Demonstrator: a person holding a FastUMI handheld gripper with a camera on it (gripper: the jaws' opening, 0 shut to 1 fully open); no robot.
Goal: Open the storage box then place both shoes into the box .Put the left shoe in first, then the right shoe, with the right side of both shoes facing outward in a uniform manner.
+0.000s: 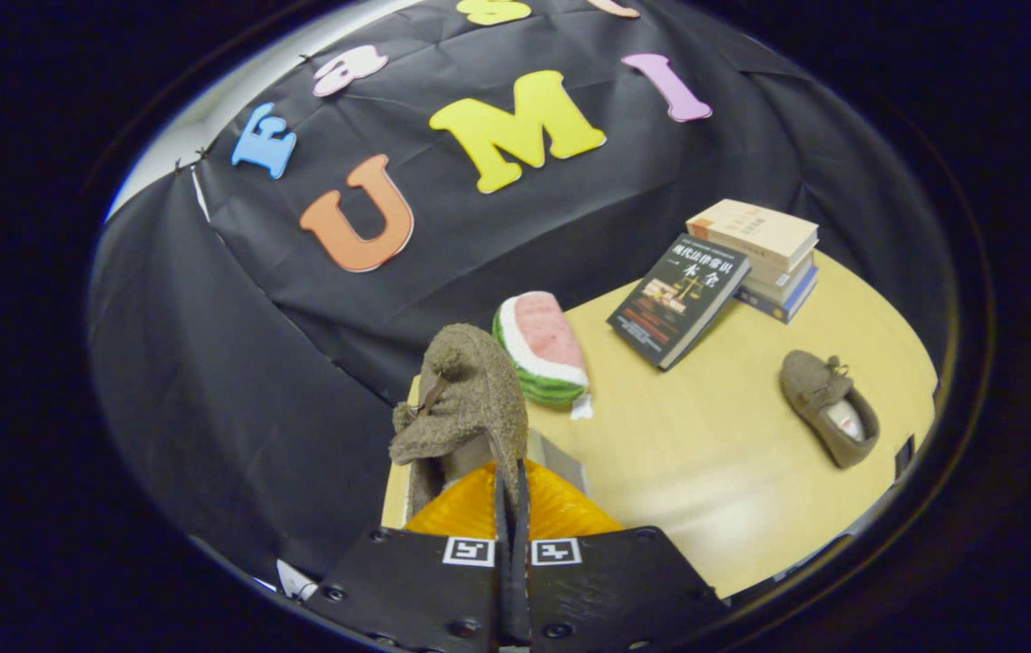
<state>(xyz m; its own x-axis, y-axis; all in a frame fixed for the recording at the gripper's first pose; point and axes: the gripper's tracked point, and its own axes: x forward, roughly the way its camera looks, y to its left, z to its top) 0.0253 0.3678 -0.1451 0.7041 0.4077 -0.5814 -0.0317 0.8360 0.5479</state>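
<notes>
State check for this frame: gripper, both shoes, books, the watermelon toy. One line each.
gripper: shut on held shoe, fingers pinching its edge
held shoe: lifted off the table, hanging from the fingers
second shoe: lying on the table, untouched, opening up
dark book: closed, leaning against the book stack
book stack: closed, piled flat
watermelon toy: resting on the table beyond the held shoe

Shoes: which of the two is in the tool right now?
The brown shoe pinched between the tool's closed fingers, lifted off the table. The other shoe lies apart on the table beyond, below the books.
</notes>
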